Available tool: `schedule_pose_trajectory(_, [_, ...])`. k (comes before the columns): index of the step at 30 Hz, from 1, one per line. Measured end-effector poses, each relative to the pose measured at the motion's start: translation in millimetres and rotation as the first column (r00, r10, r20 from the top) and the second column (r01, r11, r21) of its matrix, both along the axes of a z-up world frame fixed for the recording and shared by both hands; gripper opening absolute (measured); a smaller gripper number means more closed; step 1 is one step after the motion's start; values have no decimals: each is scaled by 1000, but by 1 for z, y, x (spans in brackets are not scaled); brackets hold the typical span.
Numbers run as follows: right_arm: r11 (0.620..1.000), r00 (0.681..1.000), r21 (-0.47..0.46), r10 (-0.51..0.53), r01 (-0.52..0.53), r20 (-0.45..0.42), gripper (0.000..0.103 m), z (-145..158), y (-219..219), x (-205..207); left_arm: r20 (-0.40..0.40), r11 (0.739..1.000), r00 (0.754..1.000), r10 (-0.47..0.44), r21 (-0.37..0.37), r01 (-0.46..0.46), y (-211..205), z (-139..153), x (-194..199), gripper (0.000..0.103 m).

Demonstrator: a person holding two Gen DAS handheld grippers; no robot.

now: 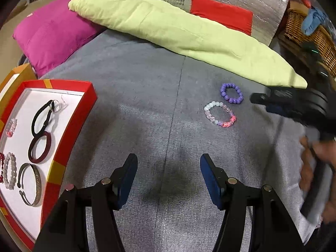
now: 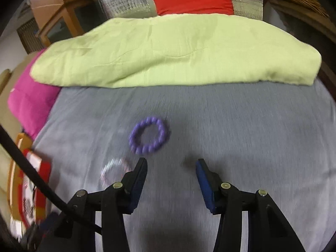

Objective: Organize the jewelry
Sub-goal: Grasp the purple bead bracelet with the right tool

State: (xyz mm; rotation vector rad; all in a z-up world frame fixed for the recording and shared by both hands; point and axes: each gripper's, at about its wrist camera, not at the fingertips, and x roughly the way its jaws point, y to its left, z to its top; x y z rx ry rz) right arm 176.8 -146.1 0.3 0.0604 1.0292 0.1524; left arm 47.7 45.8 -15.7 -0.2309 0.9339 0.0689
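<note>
Both wrist views low over grey bedspread (image 1: pixel 147 96), sharing purple bracelet (image 2: pixel 149 135) (right nearer)

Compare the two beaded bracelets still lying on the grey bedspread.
The purple beaded bracelet is one solid opaque colour; the pink-and-clear beaded bracelet mixes translucent pale beads with coral ones. The purple one lies farther off, nearer the green pillow, and looks slightly smaller. Both lie flat, outside the red tray.

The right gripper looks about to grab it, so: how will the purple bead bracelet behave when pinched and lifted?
The purple bead bracelet is a loop of separate round beads, so it will probably sag rather than stay a stiff ring. The glossy beads look smooth, so they may slip between the pads. It lies flat on the grey fabric, so rolling away seems unlikely.
</note>
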Motion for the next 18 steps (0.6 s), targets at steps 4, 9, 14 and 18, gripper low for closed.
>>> schedule_pose_trajectory(4, [999,1000,-30,-11,10,-24,41,-8,13,22,-1,1000,1000,-1,-20,1,3,1,-1,63])
schedule_pose_trajectory(9, [996,998,-87,-2,-4,-62,31,-24,30,39,-19,999,1000,-5,-35,5,5,-1,2,63])
schedule_pose_trajectory(14, [991,998,-127,35,-43,-60,10,-21,31,28,-17,1000,1000,8,-21,-9,7,-2,3,63])
schedule_pose_trajectory(18, [994,999,-105,37,-40,-28,10,-12,10,-7,-3,1000,1000,8,0,-8,1,-1,1,63])
